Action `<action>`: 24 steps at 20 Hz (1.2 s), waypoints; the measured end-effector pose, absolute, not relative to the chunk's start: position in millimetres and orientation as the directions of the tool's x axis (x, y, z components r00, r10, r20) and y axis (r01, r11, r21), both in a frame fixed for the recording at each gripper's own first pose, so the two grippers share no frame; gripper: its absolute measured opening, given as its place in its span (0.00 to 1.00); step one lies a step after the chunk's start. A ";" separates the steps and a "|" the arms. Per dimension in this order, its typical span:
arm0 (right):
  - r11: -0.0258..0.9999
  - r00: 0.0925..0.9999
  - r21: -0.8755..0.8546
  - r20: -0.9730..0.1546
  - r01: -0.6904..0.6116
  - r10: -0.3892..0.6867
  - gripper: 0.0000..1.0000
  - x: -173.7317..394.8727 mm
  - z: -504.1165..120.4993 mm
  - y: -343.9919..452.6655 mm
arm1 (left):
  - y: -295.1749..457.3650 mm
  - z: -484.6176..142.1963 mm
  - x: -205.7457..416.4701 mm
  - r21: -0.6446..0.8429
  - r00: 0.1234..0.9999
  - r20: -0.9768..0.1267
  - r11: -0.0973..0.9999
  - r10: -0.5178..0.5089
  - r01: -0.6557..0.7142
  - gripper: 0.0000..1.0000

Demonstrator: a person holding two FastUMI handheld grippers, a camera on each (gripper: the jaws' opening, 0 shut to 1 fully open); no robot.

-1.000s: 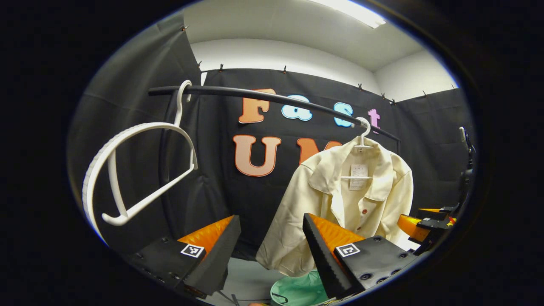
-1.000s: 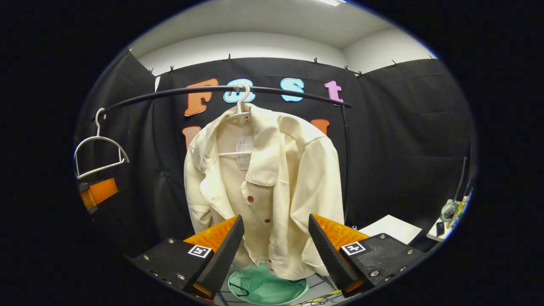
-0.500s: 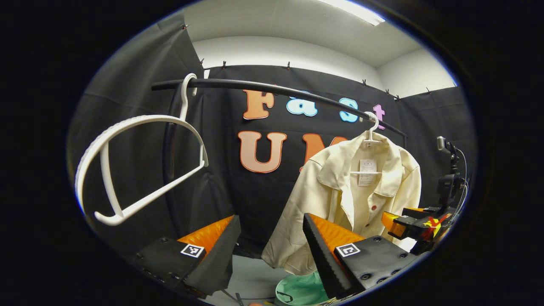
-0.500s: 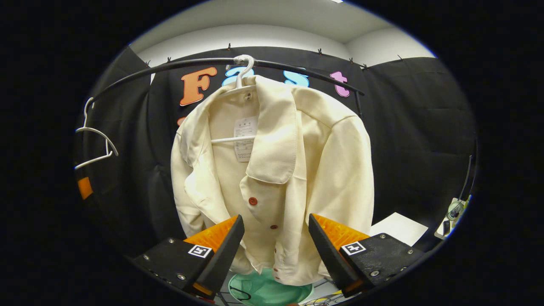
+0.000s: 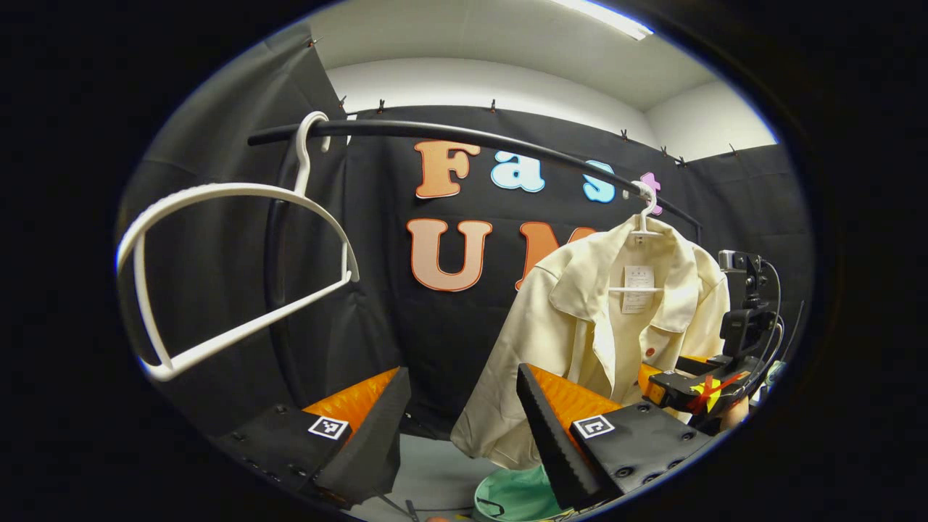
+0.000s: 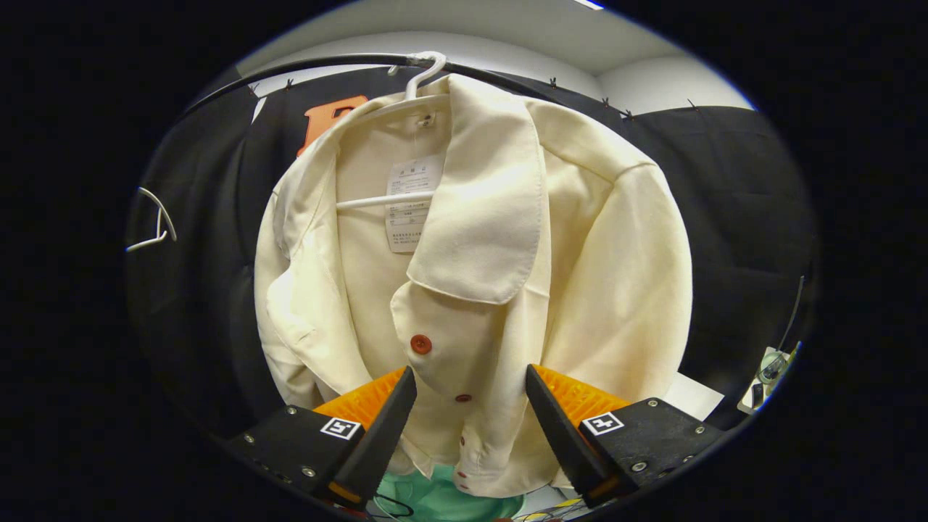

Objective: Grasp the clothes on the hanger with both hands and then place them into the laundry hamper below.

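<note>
Left gripper view: the left gripper (image 5: 461, 406) stands with its jaws spread wide and nothing between them, aimed at the black cloth wall. A black rail (image 5: 449, 135) runs across the upper part of the scene. At its left end hangs an empty white hanger (image 5: 217, 275), tilted, with its hook over the rail. Toward the right end of the rail a cream shirt (image 5: 580, 341) hangs on a second white hanger (image 5: 642, 217), collar open, a paper tag visible inside the neck. The shirt lies to the right of the left gripper and is not touched by it. Below the shirt's hem, a green laundry hamper (image 5: 515, 496) shows at the bottom edge. At the far right, the right gripper (image 5: 678, 388) is seen just in front of the shirt's lower front; contact cannot be determined from here.

Right gripper view: the right gripper (image 6: 470, 406) is likewise released, jaws apart, facing the shirt (image 6: 478, 290) at close range. The shirt's lower front, with red buttons, hangs in the gap between the two fingers; neither finger presses on the cloth. The shirt's hanger (image 6: 424, 69) hooks over the rail (image 6: 319, 69) at the top. The hamper (image 6: 435, 500) shows directly under the hem. The empty hanger (image 6: 156, 228) is at the far left edge.
</note>
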State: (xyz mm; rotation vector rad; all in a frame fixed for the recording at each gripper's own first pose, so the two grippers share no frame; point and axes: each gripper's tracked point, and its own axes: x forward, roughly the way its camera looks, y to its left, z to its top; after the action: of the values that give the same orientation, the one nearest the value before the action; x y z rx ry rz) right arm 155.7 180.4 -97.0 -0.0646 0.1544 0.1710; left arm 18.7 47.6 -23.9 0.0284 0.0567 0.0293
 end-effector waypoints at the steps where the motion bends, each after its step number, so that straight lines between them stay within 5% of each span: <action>1: 0.984 0.974 -0.050 -0.162 -0.170 0.160 0.95 162.9 -98.3 181.1 | 48.2 -25.7 21.2 0.029 0.998 -0.060 0.999 0.029 -0.028 0.96; 8: 0.981 0.968 -0.023 -0.168 -0.192 0.186 0.89 201.9 -96.1 186.1 | 48.4 -30.0 31.9 0.028 0.997 -0.075 0.999 0.032 -0.030 0.97; 10: 0.982 0.969 -0.017 -0.165 -0.190 0.185 0.81 208.1 -95.6 183.0 | 47.4 -30.8 34.1 0.026 0.996 -0.078 0.999 0.030 -0.028 1.00; 15: 0.984 0.970 -0.010 -0.168 -0.180 0.175 0.35 210.2 -93.7 172.8 | 42.0 -34.7 39.4 0.017 0.995 -0.092 1.000 0.023 -0.022 1.00; 16: 0.984 0.970 -0.006 -0.169 -0.177 0.173 0.34 209.6 -93.7 171.0 | 39.8 -34.2 41.5 0.015 0.996 -0.092 1.000 0.020 -0.018 1.00; 17: 0.985 0.970 0.001 -0.172 -0.175 0.172 0.19 206.9 -93.4 168.5 | 37.4 -34.6 43.1 0.013 0.996 -0.093 1.000 0.015 -0.014 0.97; 24: 0.980 0.960 0.040 -0.194 -0.196 0.201 0.05 181.9 -88.7 152.6 | 3.7 -41.0 53.0 0.005 0.993 -0.109 0.999 -0.040 0.041 1.00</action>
State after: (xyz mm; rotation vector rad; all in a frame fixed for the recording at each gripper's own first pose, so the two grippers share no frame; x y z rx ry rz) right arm 181.9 152.6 -88.7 0.0205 0.1992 0.2012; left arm 53.0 3.7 -41.0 0.0068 0.1090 -0.0405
